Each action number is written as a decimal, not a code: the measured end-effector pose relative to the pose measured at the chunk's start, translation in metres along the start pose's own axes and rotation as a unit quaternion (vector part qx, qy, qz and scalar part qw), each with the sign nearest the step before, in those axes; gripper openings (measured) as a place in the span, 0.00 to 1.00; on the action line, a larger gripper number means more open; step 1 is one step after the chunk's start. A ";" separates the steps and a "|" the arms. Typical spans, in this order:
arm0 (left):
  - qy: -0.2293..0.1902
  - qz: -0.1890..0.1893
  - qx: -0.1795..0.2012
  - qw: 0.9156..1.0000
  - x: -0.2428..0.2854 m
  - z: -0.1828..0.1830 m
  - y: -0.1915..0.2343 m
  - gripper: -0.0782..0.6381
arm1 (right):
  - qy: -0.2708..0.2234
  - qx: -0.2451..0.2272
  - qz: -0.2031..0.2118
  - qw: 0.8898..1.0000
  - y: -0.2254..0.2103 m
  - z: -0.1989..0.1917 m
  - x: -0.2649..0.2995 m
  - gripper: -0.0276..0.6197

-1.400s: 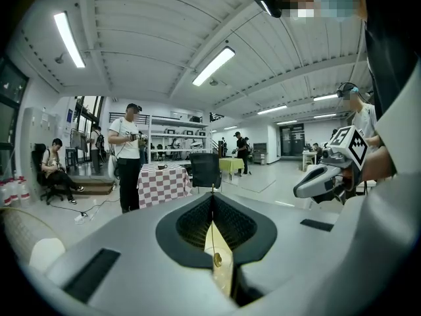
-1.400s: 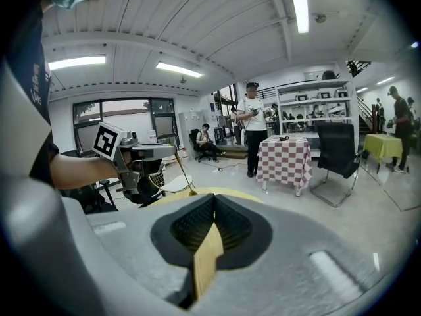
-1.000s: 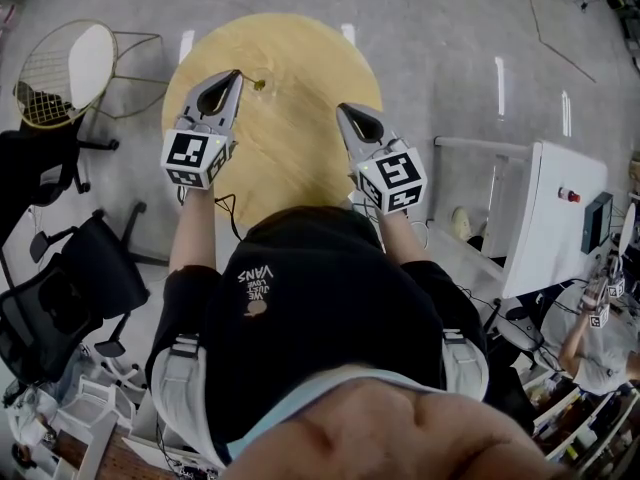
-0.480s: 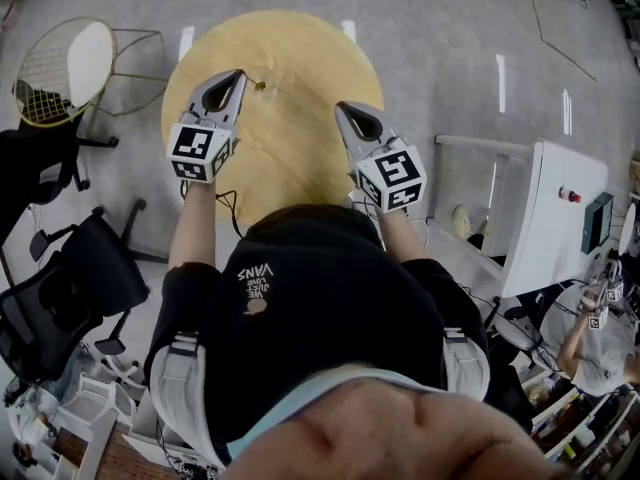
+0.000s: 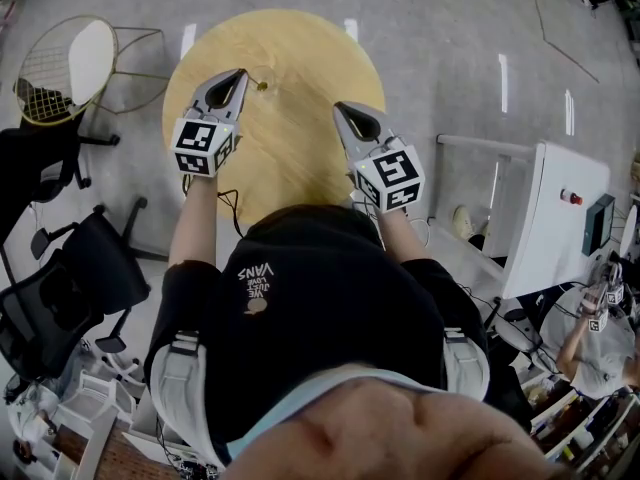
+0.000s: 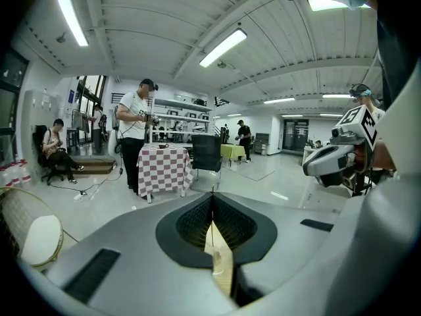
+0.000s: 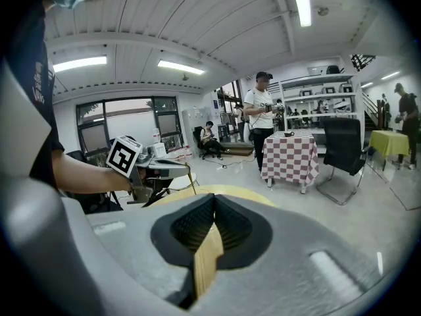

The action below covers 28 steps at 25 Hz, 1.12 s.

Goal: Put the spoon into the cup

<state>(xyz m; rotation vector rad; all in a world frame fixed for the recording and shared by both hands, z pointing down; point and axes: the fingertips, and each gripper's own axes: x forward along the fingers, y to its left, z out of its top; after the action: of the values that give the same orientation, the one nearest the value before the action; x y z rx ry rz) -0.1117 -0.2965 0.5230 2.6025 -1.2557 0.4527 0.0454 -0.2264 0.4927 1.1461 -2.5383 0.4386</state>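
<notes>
My left gripper (image 5: 240, 72) hangs over the far left part of the round wooden table (image 5: 300, 58), shut on a thin gold spoon (image 5: 258, 85) that pokes out to the right of its tip. The right gripper view shows that spoon (image 7: 191, 178) as a slanted gold stick below the left gripper (image 7: 172, 170). Along the left gripper's (image 6: 212, 195) seam it is only a fine line. My right gripper (image 5: 340, 109) is shut and holds nothing, near the table's middle right. Its jaws (image 7: 212, 206) meet with only wood showing below. No cup shows in any view.
A wire chair with a white cushion (image 5: 70, 63) stands left of the table, black office chairs (image 5: 60, 268) lie nearer me, and a white cabinet (image 5: 550, 218) is at the right. A checkered table (image 6: 163, 166) and several people stand further off.
Both grippers have drifted slightly forward over the table. The left one still holds the spoon; both stay shut.
</notes>
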 end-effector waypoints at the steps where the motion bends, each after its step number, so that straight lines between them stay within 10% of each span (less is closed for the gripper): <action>1: 0.001 0.000 -0.002 1.000 0.001 -0.001 0.000 0.13 | 0.000 0.000 0.000 1.000 0.000 0.000 0.000 0.04; 28: 0.046 -0.006 -0.044 0.998 0.018 -0.037 0.009 0.13 | -0.001 0.004 -0.004 1.000 -0.002 -0.001 -0.002 0.04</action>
<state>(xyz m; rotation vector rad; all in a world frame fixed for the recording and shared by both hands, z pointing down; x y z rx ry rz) -0.1148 -0.3029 0.5645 2.4860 -1.2021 0.4970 0.0478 -0.2257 0.4934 1.1583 -2.5358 0.4455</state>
